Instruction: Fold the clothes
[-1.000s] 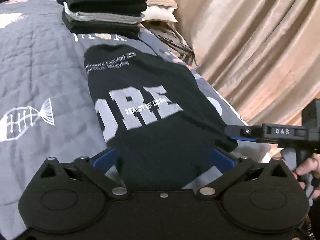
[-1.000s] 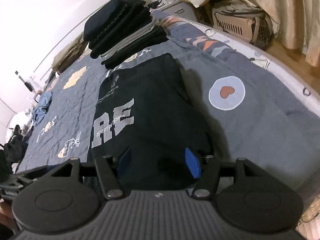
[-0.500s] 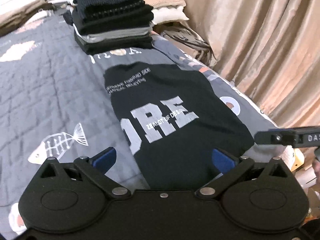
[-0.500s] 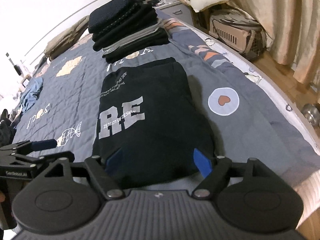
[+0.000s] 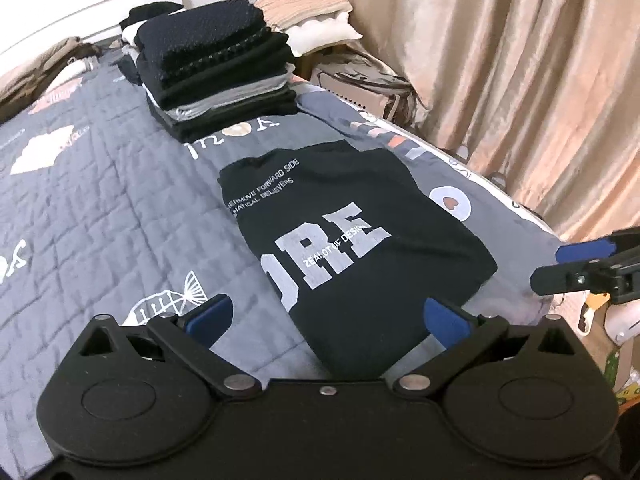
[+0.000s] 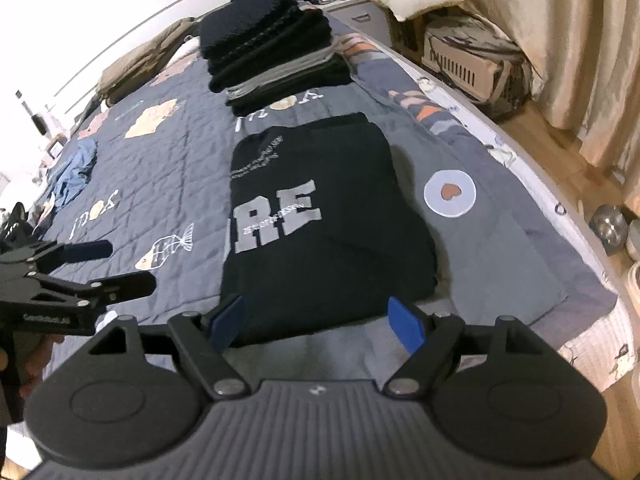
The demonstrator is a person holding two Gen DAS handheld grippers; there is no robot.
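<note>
On the grey quilted bed (image 5: 100,208), a folded black shirt (image 5: 352,240) lies flat just before a stack of folded clothes (image 5: 216,72). Left gripper (image 5: 326,316) and right gripper (image 6: 316,320) hover above it, jaws released, grasping nothing.

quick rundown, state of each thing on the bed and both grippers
black t-shirt: folded into a rectangle, lying flat on the quilt, print up, not held
stack of clothes: folded, piled beyond the t-shirt
blue garment: crumpled, unfolded
left gripper: open, empty
right gripper: open, empty
</note>
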